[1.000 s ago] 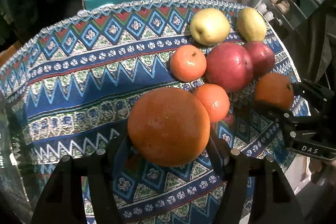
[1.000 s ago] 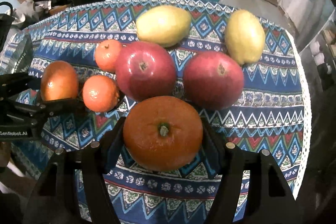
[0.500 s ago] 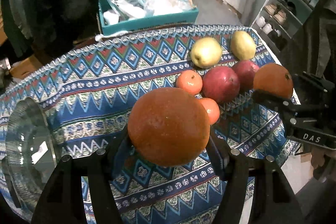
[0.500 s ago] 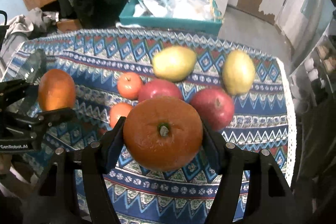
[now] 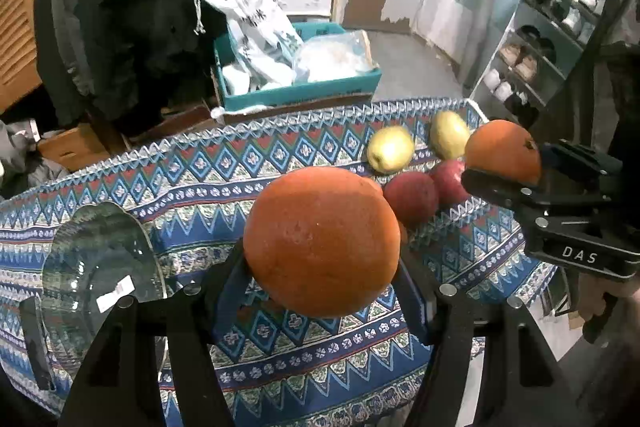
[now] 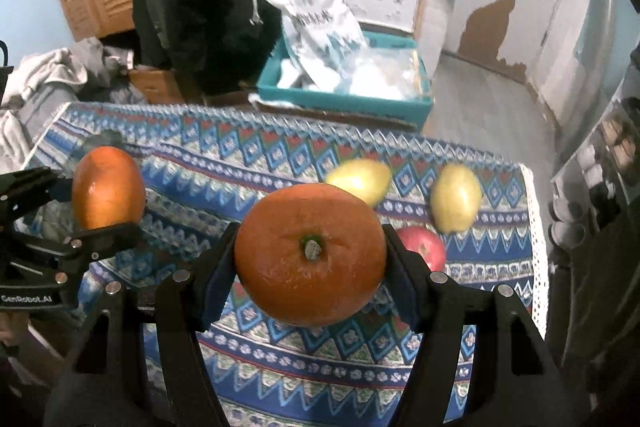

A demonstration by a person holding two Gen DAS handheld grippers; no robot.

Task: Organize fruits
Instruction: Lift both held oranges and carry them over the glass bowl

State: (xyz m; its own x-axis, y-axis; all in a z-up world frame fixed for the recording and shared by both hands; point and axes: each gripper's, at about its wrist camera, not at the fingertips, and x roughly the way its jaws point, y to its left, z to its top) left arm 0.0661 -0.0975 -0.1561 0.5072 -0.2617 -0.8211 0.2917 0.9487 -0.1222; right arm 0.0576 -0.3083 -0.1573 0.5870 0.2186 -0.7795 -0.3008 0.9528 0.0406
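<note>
Two oranges are in the air above the patterned tablecloth (image 5: pixel 224 183), one orange (image 5: pixel 322 241) clamped between the jaws of the left gripper (image 5: pixel 320 279) and the other orange (image 6: pixel 310 253) clamped in the right gripper (image 6: pixel 310 279). This looks like the carrying step. The likely target is the glass bowl (image 5: pixel 100 259) at the cloth's left end, well apart from the pears (image 5: pixel 390 149) and apples (image 5: pixel 412 197); each orange needs lowering in before its jaws let go.
</note>
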